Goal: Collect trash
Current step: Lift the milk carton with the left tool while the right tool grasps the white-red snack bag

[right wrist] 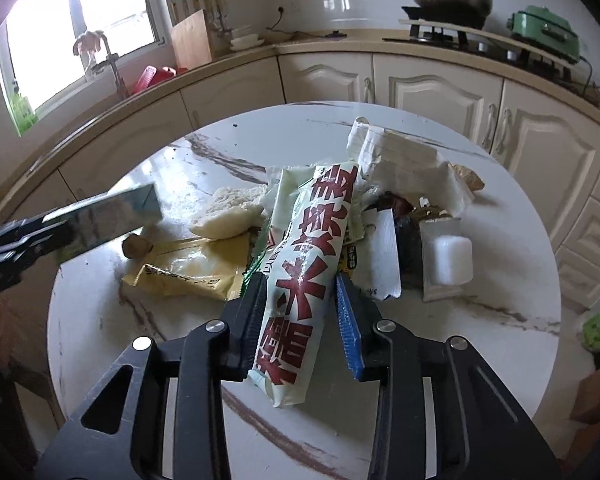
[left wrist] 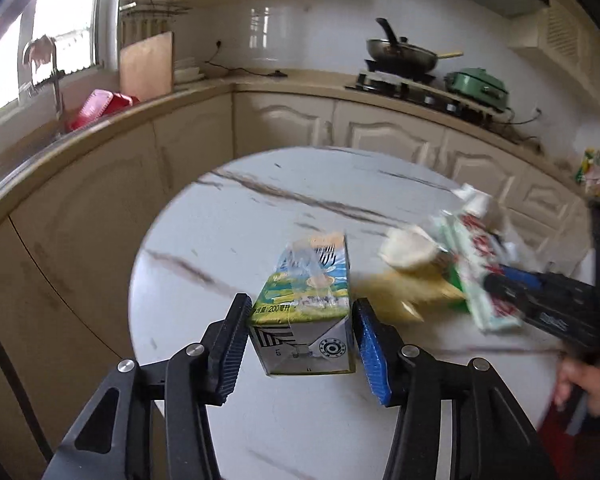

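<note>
A small milk carton [left wrist: 304, 304], green and blue on its printed face, sits between the pads of my left gripper [left wrist: 302, 305], which is shut on its sides. In the right wrist view the same carton [right wrist: 112, 216] hangs above the left part of the round marble table [right wrist: 100, 340]. My right gripper [right wrist: 300, 280] is shut on a long white wrapper [right wrist: 300, 272] with large red characters; the wrapper's far end rests on the trash pile. The left wrist view shows that wrapper [left wrist: 476, 280] blurred at the right.
On the table lie a yellow packet [right wrist: 192, 268], a pale foam-like lump [right wrist: 228, 212], a crumpled white bag [right wrist: 404, 160] and a plastic blister pack [right wrist: 448, 260]. Cream cabinets and a counter with a stove and wok [left wrist: 400, 54] curve behind. A person's hand [left wrist: 588, 384] shows at the right.
</note>
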Available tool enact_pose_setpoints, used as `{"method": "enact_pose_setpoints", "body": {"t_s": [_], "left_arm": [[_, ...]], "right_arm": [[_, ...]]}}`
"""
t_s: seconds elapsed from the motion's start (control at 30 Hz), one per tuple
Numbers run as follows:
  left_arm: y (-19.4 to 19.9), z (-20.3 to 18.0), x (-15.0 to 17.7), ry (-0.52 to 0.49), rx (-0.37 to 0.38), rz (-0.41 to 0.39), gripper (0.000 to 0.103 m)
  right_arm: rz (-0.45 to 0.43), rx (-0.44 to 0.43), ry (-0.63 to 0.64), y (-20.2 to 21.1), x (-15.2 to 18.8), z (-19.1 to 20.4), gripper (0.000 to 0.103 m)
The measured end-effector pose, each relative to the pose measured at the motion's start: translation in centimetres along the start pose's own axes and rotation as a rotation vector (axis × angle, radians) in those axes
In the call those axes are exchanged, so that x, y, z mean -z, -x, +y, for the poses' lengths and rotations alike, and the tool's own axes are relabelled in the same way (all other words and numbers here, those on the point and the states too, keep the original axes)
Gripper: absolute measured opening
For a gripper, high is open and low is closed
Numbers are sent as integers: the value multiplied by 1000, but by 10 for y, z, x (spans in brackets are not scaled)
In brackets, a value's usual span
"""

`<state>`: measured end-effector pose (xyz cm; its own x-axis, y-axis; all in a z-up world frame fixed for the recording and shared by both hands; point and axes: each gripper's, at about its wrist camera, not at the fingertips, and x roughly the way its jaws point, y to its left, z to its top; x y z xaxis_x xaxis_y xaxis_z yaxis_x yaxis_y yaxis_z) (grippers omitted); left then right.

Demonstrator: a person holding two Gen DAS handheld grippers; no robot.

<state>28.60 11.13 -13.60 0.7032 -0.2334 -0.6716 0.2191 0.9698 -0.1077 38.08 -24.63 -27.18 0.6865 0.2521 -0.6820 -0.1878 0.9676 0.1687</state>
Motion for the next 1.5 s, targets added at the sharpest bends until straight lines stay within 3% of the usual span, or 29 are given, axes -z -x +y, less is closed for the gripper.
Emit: {"method": "enact_pose_setpoints", "body": {"t_s": [0.27,0.33,0.4,0.5,0.57,0.6,0.67,0.73,0.8,0.87,1.1,1.5], "left_arm": [[-7,-9,36,51,-5,84,51],[-11,-9,33,46,-19,85,56],[-16,-11,27,40,-21,75,69],[-29,-10,21,39,13,82,73],[-35,-9,16,35,-1,88,73],[-38,-8,13,35,-6,83,73],[-46,-6,10,53,9,98,73],[-49,-1,7,89,38,101,72],[-51,4,5,113,31,100,60],[-54,8,5,133,27,105,56],[-29,6,6,109,-6,34,46],[24,-36,21,17,10,-83,45]], "right_arm": [[13,-10,-31,-5,7,1,40],[15,-12,-35,-7,8,3,44],[17,-19,-42,-10,8,4,46],[27,-36,-66,-14,6,1,46],[33,-34,-68,-17,5,0,41],[36,-37,-62,-17,5,0,35],[38,-55,-60,-17,5,0,33],[21,-60,-47,-12,5,1,27],[6,-59,-25,-7,3,5,25],[-16,-46,13,-1,1,13,22],[-53,-23,96,10,2,35,17],[-103,-34,94,56,18,30,16]]}}
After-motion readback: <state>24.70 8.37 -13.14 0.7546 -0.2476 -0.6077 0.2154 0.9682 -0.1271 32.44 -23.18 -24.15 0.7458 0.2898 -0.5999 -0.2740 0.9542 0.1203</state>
